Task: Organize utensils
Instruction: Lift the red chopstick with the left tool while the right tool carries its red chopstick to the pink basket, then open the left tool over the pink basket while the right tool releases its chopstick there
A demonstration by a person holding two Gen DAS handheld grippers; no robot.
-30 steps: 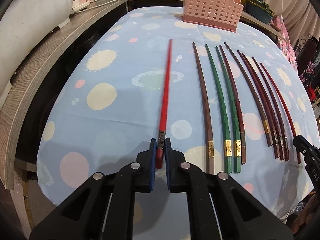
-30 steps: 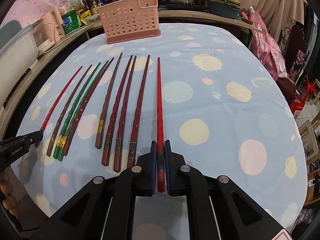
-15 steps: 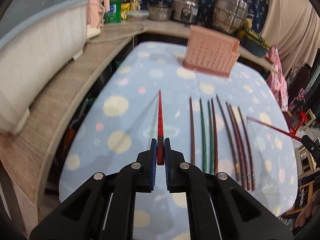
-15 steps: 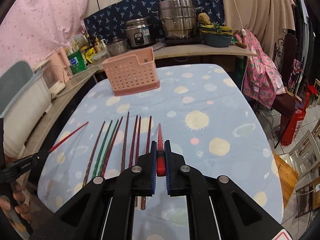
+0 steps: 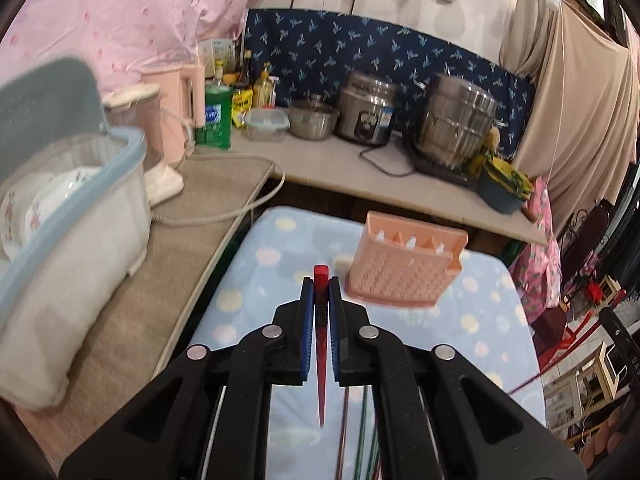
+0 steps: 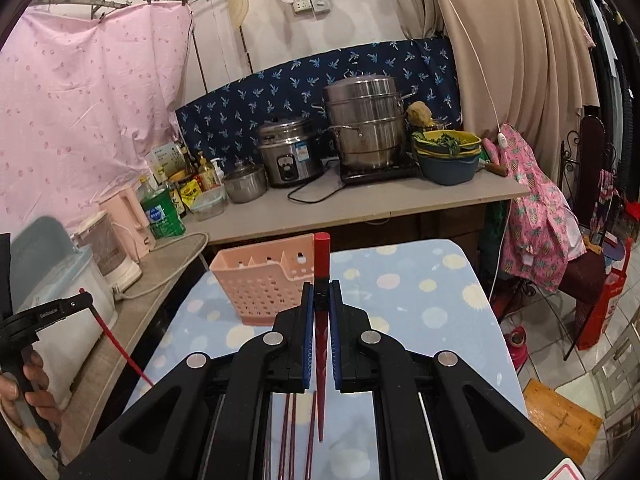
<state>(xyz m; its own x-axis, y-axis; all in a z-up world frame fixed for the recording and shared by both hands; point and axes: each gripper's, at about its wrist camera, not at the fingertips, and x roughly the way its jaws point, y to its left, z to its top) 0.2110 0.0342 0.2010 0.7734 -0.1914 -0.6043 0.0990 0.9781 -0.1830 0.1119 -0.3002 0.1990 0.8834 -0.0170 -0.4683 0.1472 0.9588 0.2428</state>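
Note:
My left gripper (image 5: pixel 320 292) is shut on a red chopstick (image 5: pixel 320 344) held upright, tip hanging down above the table. My right gripper (image 6: pixel 321 294) is shut on a second red chopstick (image 6: pixel 321 336), also upright, tip down. The pink perforated utensil basket (image 5: pixel 404 272) stands on the far part of the table; it also shows in the right wrist view (image 6: pixel 266 286). Several brown, green and dark red chopsticks (image 6: pixel 289 432) lie on the spotted cloth below, mostly hidden by the grippers. The left gripper with its chopstick (image 6: pixel 116 344) shows at the right wrist view's left edge.
The table has a light blue spotted cloth (image 6: pixel 432 300). A wooden counter (image 5: pixel 132 312) runs along the left with a white dish bin (image 5: pixel 68 248), kettle and bottles. Steel pots (image 6: pixel 364 128) and a rice cooker (image 6: pixel 288 158) stand on the back counter.
Both grippers have lifted their red chopsticks off the table and tilted up, so the chopsticks now hang tip down. The views have risen toward the basket and back counter.

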